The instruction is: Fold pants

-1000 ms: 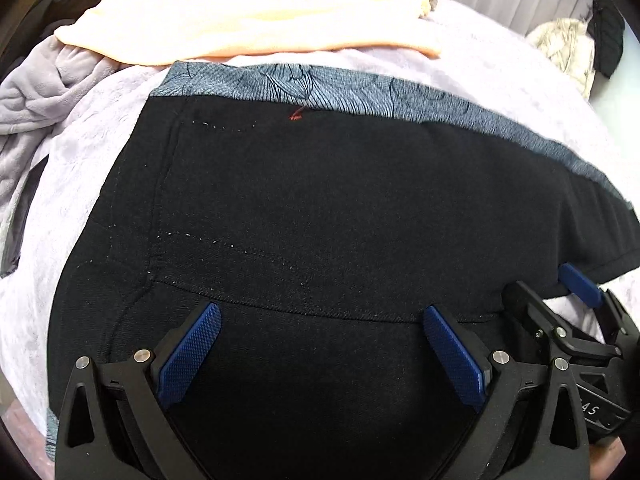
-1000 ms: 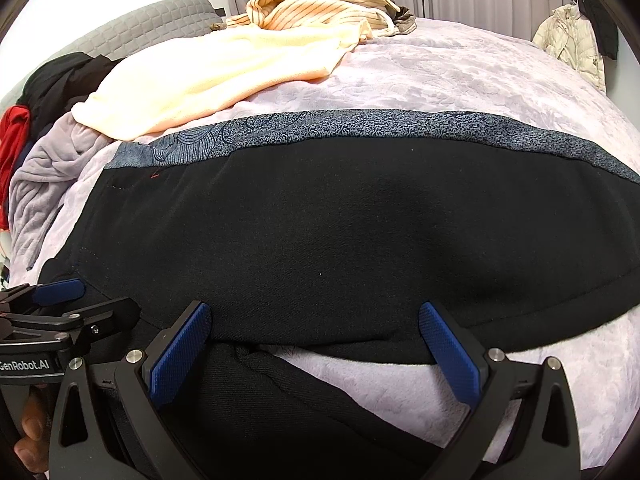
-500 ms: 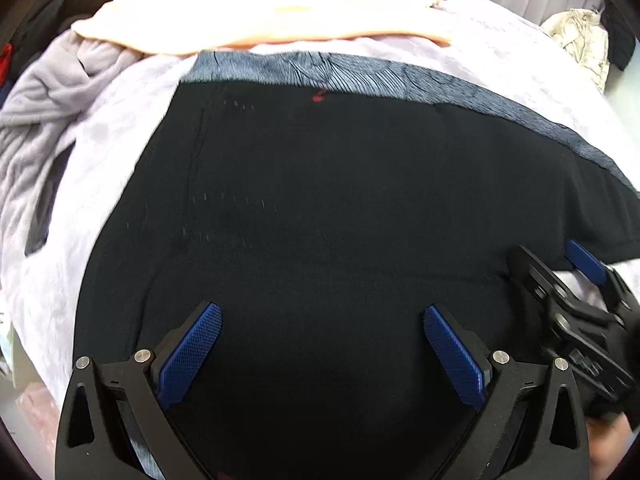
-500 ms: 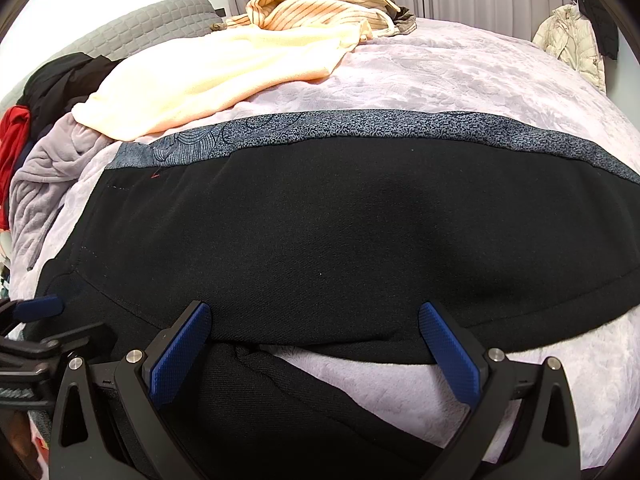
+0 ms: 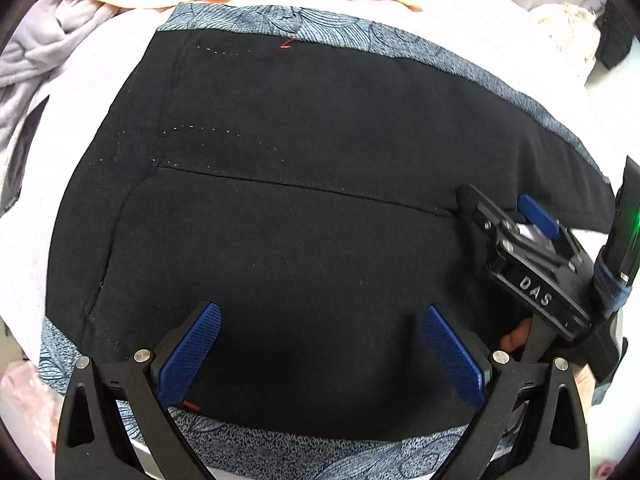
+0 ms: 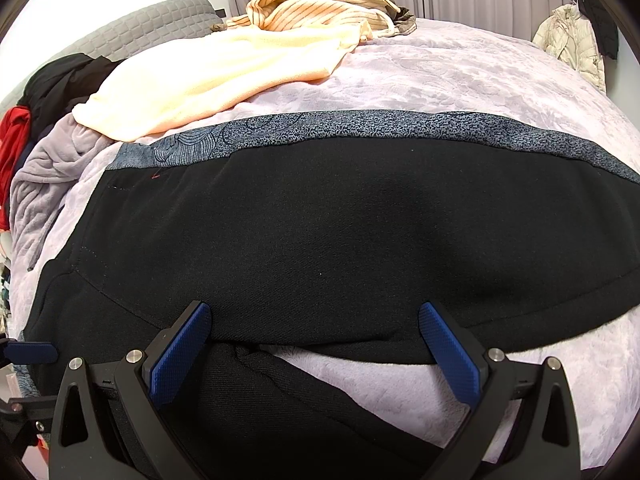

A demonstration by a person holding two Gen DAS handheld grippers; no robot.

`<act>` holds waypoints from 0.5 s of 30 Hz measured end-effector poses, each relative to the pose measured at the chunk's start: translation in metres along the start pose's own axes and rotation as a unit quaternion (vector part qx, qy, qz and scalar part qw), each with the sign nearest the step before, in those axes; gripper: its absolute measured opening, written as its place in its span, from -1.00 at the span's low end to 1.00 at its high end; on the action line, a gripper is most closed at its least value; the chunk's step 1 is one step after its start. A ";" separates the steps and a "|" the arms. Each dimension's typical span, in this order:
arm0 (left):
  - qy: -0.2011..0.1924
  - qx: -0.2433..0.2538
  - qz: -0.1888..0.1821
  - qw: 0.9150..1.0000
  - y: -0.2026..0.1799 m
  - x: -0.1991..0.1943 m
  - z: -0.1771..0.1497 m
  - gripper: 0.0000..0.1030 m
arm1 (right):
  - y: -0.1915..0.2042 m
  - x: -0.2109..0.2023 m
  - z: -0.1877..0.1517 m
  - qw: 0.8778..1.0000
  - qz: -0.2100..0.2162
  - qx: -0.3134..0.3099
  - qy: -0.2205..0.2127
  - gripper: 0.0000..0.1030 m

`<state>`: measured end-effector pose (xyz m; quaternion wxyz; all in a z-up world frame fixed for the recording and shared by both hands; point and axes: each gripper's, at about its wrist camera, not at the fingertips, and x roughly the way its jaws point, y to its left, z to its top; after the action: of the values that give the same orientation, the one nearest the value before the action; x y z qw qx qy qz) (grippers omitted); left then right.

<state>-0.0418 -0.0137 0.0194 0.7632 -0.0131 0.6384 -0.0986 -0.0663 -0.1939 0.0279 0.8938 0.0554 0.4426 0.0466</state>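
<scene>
Black pants (image 5: pixel 320 140) with a grey-blue patterned side stripe (image 5: pixel 256 26) lie flat across a lavender bed cover (image 6: pixel 460 76). My left gripper (image 5: pixel 322 344) stands open over the waist end, its blue pads (image 5: pixel 188 356) spread wide with only flat cloth between them. A second patterned stripe (image 5: pixel 304 448) shows at the pants' near edge. My right gripper (image 6: pixel 314 340) is open at the near edge of the pants (image 6: pixel 340 220), where one leg lies over the other. It also shows in the left wrist view as the right gripper (image 5: pixel 500 204), low on the cloth.
A peach cloth (image 6: pixel 224 76) and a striped garment (image 6: pixel 312 8) lie beyond the pants. A grey fleece (image 6: pixel 44 172), black clothes (image 6: pixel 68 76) and a red item (image 6: pixel 14 136) are piled at the left. A white jacket (image 6: pixel 572 44) hangs far right.
My left gripper has pulled back toward the near edge, so the near patterned stripe now shows under it. The right gripper has stayed in place. Both stay open.
</scene>
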 end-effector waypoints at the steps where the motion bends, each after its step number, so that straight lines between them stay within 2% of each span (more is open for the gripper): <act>1: 0.003 0.005 0.005 1.000 -0.002 0.000 -0.002 0.97 | 0.000 0.000 0.000 1.000 0.000 0.000 0.000 1.00; 4: 0.009 0.029 0.031 0.999 -0.012 0.002 -0.008 0.97 | 0.000 0.000 0.000 1.000 0.000 0.000 0.000 1.00; 9: -0.005 0.057 0.074 0.996 -0.026 0.007 -0.019 0.98 | 0.000 0.000 0.000 1.000 0.000 0.000 0.000 1.00; 11: -0.010 0.058 0.078 0.995 -0.032 0.008 -0.022 0.98 | 0.000 0.000 0.000 1.000 0.002 0.001 0.000 1.00; 14: -0.021 0.047 0.061 0.997 -0.028 -0.006 -0.017 0.98 | 0.003 0.000 0.002 1.000 -0.002 -0.005 0.016 1.00; 15: -0.028 0.049 0.055 0.997 -0.007 -0.014 -0.015 0.98 | 0.005 -0.001 0.006 0.999 0.000 -0.019 0.034 1.00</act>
<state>-0.0600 -0.0170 0.0313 0.7846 0.0567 0.6111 -0.0876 -0.0627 -0.1895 0.0329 0.8791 0.0371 0.4718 0.0572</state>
